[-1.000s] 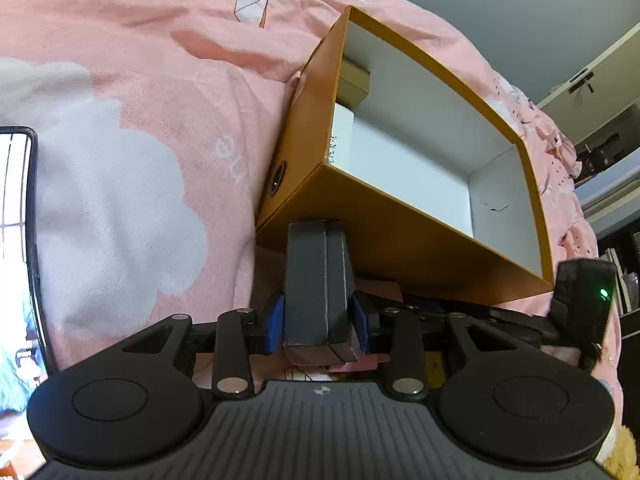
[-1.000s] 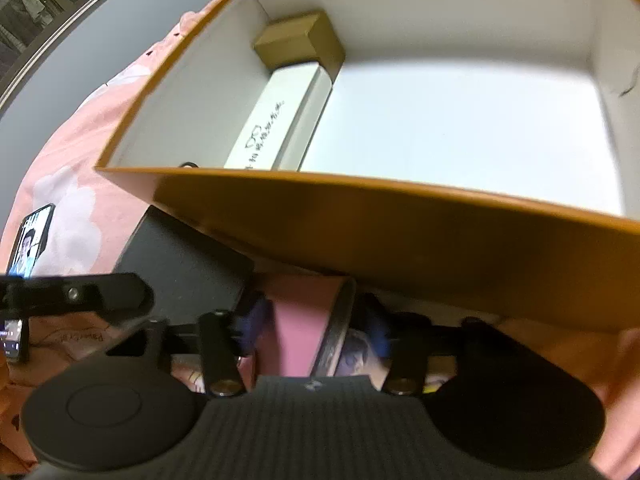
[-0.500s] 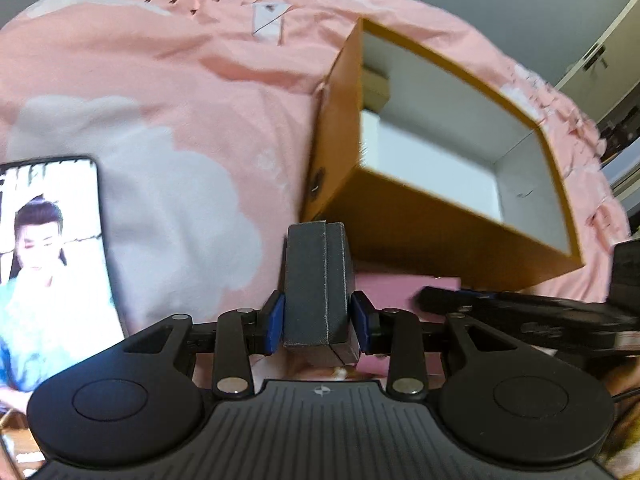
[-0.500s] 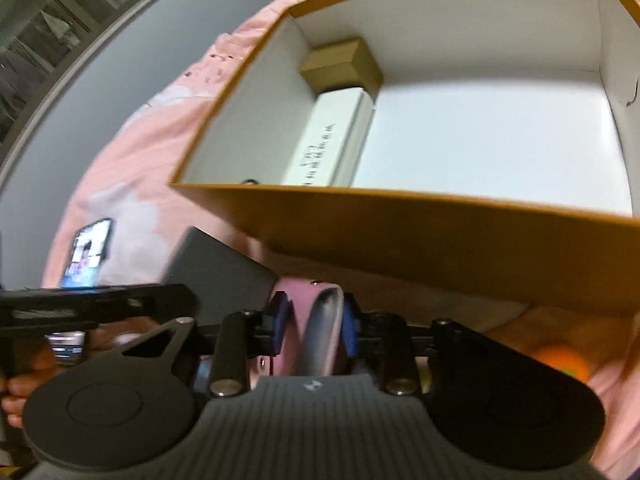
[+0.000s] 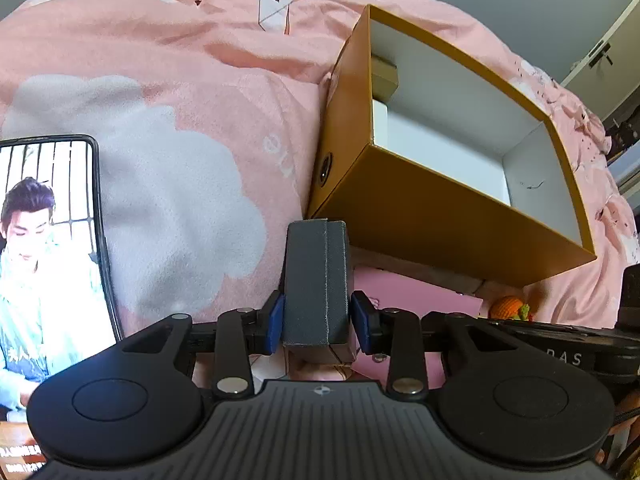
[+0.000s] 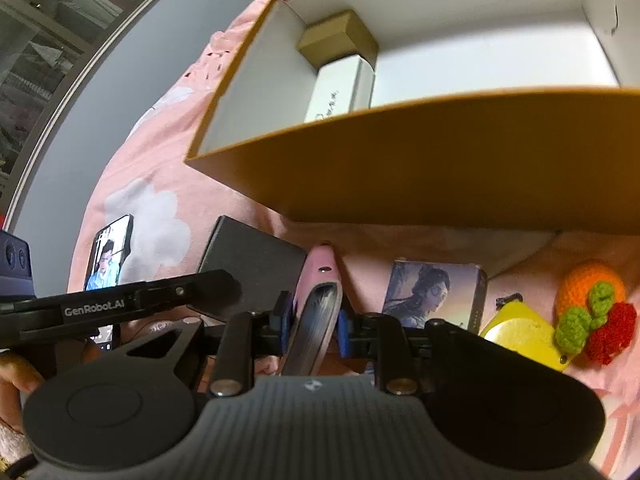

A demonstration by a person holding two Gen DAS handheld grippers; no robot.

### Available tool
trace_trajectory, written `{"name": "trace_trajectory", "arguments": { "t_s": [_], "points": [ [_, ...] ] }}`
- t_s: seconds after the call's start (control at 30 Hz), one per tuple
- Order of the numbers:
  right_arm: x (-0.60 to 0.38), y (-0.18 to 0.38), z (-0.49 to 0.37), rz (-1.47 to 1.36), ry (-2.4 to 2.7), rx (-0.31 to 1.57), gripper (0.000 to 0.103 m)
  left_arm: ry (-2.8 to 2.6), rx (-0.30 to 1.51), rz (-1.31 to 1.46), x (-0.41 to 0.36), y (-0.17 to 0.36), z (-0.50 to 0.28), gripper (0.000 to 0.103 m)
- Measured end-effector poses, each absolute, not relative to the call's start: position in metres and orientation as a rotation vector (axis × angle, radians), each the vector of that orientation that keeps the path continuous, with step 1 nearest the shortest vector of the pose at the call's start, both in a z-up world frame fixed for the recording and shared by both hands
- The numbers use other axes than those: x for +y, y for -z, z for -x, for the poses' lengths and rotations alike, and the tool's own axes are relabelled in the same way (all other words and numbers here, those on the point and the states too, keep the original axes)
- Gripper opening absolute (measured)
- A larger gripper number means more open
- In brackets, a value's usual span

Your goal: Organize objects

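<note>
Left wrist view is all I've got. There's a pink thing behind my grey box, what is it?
Observer: A pink case, standing on edge in the right gripper, whose jaws have just been closing onto it.
Operator: What's beside the orange knitted toy?
Observer: A yellow tag and a picture box.
Operator: What's in the big orange box?
Observer: A white carton with printed lettering, and a small tan box behind it.

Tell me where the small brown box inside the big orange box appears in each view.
Left wrist view: the small brown box sits right of centre, upper part, in the orange box at its far left corner.
Right wrist view: near the top centre, same corner.
Shared landmark: the white box touching it.
</note>
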State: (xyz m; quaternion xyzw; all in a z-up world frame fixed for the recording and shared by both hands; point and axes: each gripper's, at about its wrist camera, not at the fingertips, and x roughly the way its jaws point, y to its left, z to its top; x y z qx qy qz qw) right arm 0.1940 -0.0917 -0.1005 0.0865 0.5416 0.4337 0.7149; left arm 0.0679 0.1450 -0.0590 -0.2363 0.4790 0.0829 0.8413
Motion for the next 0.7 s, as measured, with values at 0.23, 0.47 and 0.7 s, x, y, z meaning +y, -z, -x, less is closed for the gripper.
{"name": "trace_trajectory", "arguments": {
  "t_s": [0.23,0.47,0.7],
  "points": [
    [-0.108,0.076,-0.189,-0.18,-0.95,1.108,0.019,-0.135,0.911,0.511,0.136,0.036,-0.051,0.038],
    [-0.135,0.032,-0.189,-0.185,-0.943,1.004,0.018,-0.027,0.805,0.566,0.135,-0.008,-0.046,0.037],
    [-0.161,-0.017,-0.192,-0.201,-0.952,0.895,0.018,0.079,0.697,0.576,0.131,-0.05,-0.067,0.037]
  ]
}}
